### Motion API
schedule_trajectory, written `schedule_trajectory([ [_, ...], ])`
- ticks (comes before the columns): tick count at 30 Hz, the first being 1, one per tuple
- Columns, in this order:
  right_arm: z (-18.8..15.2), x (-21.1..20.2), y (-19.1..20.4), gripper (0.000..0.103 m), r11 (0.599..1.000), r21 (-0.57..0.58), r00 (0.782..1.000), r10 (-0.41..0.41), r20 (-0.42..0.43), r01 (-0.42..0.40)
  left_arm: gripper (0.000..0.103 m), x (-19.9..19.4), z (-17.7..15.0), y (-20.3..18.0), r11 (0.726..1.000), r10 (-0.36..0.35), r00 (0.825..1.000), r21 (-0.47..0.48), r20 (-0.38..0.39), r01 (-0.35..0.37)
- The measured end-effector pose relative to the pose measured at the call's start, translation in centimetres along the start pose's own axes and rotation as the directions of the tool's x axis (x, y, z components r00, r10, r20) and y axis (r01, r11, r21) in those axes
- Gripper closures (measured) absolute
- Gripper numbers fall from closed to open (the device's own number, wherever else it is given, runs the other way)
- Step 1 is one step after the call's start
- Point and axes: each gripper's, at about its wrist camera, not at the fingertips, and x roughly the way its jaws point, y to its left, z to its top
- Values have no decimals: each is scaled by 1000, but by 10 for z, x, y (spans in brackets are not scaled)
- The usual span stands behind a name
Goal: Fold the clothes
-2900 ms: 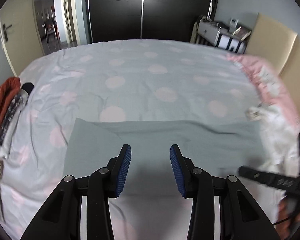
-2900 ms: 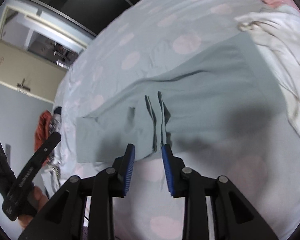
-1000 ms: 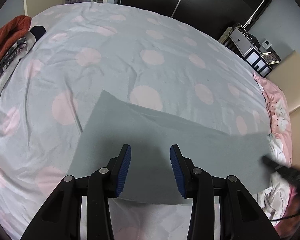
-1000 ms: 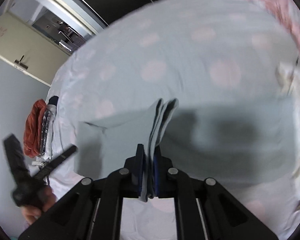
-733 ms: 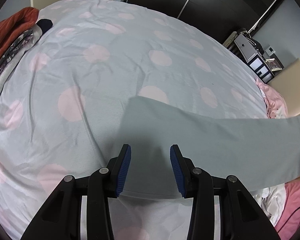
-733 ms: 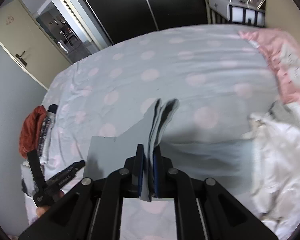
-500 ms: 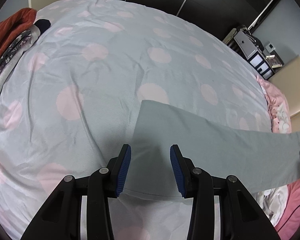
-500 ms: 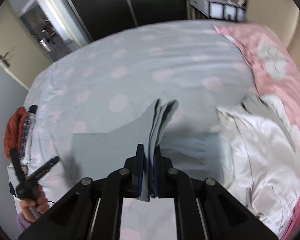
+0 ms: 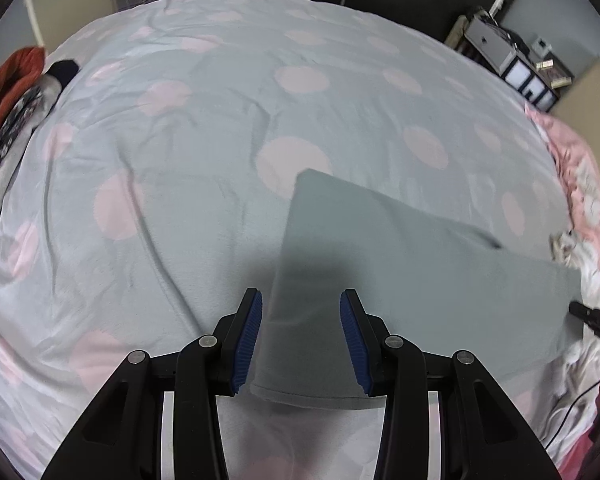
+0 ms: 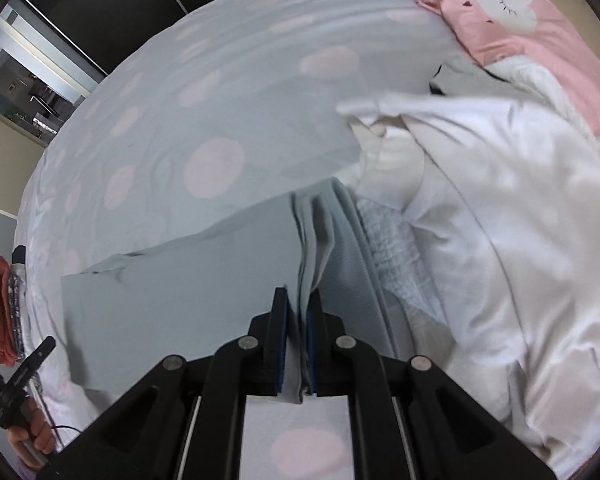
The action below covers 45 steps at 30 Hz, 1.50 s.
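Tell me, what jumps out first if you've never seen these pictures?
The grey garment lying on the polka-dot bedspread, one end pinched in the right tool. The left tool hangs open over its other end. A heap of white laundry is piled beside it.

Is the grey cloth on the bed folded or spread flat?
Folded: the right gripper pinches several stacked layers of the grey cloth.

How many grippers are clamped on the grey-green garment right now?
1: the right gripper pinches the grey-green garment at its bunched edge. The left gripper hovers open above the garment's near corner, gripping nothing.
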Motion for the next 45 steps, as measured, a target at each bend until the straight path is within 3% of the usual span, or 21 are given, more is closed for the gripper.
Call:
schedule_trajectory([
  [6, -12, 30, -22, 93, 998, 55, 1000, -2, 8, 2, 60, 25, -3, -2, 998, 63, 996, 12, -65, -63],
  [9, -21, 26, -30, 92, 995, 88, 998, 33, 57, -38, 60, 31, -3, 1, 996, 84, 993, 0, -84, -84],
  [11, -27, 19, -39, 86, 991, 119, 995, 47, 84, -57, 60, 33, -4, 2, 994, 105, 991, 1, -86, -105],
  [15, -46, -3, -74, 82, 957, 268, 983, 66, 170, -110, 60, 38, -6, 8, 988, 154, 983, -4, -99, -155],
  [17, -58, -9, -90, 79, 926, 346, 979, 93, 183, -153, 60, 36, -7, 7, 986, 163, 983, -12, -83, -164],
  [19, -70, -15, -97, 78, 882, 396, 961, 189, 201, -256, 60, 33, -9, 6, 985, 171, 983, -21, -66, -173],
  [23, -87, -24, -86, 56, 867, 410, 953, 208, 219, -283, 60, 22, -14, -3, 982, 185, 983, 21, 10, -185],
  [25, -95, -25, -81, 54, 866, 416, 955, 200, 221, -278, 60, 20, -18, -6, 982, 187, 982, 36, 21, -188],
  [31, -108, -1, -88, 53, 803, 487, 938, 314, 146, -345, 60, 20, -19, -17, 979, 190, 980, 61, 59, -194],
  [36, -100, 16, -98, 52, 776, 508, 926, 342, 160, -374, 60, 25, -18, -24, 969, 224, 973, 92, 54, -228],
  [45, -97, 29, -111, 50, 717, 549, 897, 405, 175, -431, 60, 34, -20, -21, 972, 221, 975, 81, 5, -220],
])
